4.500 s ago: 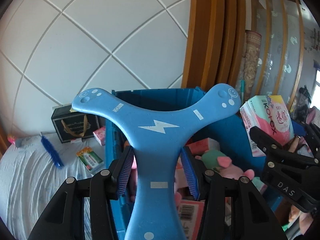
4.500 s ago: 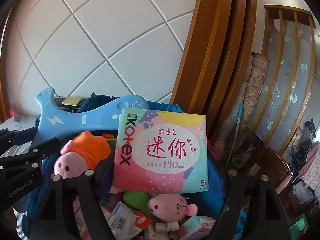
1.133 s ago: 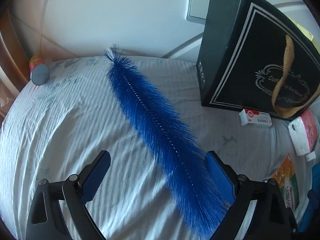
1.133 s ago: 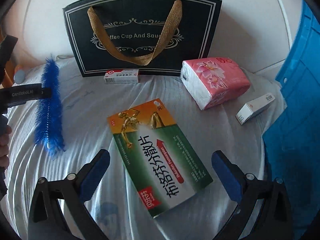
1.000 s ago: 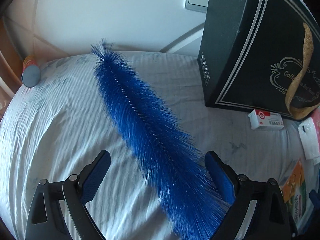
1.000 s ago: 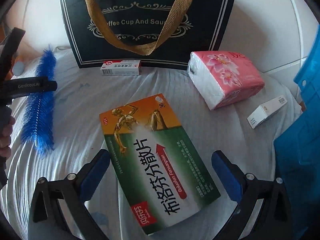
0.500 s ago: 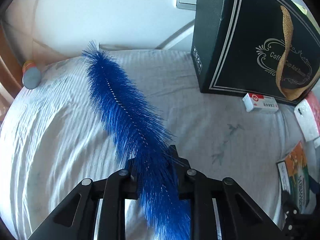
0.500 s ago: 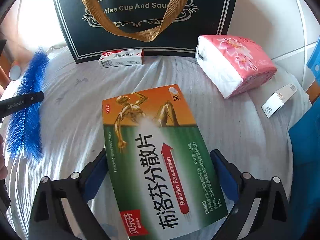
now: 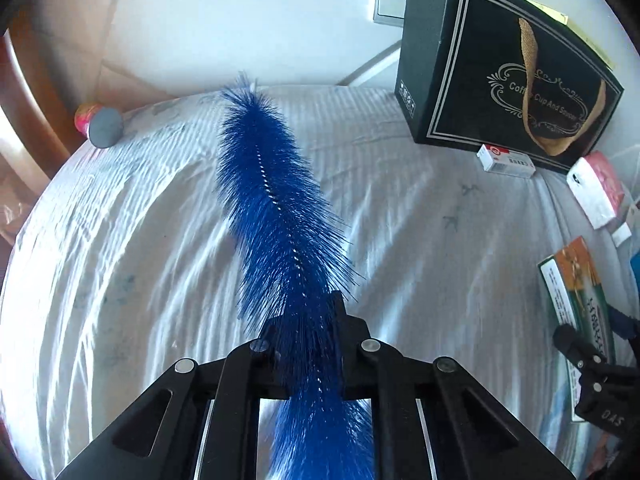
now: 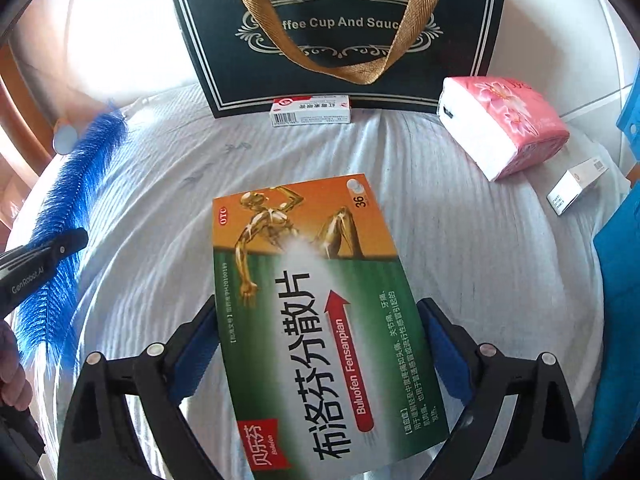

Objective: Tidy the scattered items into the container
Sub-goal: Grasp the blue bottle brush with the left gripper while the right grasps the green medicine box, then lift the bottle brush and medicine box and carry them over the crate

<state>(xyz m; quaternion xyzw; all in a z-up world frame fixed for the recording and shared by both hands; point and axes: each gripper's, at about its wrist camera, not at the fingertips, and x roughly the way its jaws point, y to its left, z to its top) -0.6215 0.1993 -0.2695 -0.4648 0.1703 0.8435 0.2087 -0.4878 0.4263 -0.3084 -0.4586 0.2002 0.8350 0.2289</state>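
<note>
White bedsheet (image 10: 460, 240) carries the clutter: at nine o'clock the left hand-held gripper (image 9: 306, 320) clamps the blue brush (image 9: 276, 208), centrally the right hand-held gripper (image 10: 318, 332) pinches the medicine box (image 10: 320, 320), while tissue pack (image 10: 504, 124) and small boxes wait, the blue container (image 10: 620, 280) at three o'clock.

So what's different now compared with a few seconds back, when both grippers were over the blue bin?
Both grippers have left the bin. The left gripper, then holding a blue boomerang toy, has shut on the blue brush. The right gripper, then holding a pad pack, has closed on the medicine box. The black gift bag, tissue pack and small boxes have not moved.
</note>
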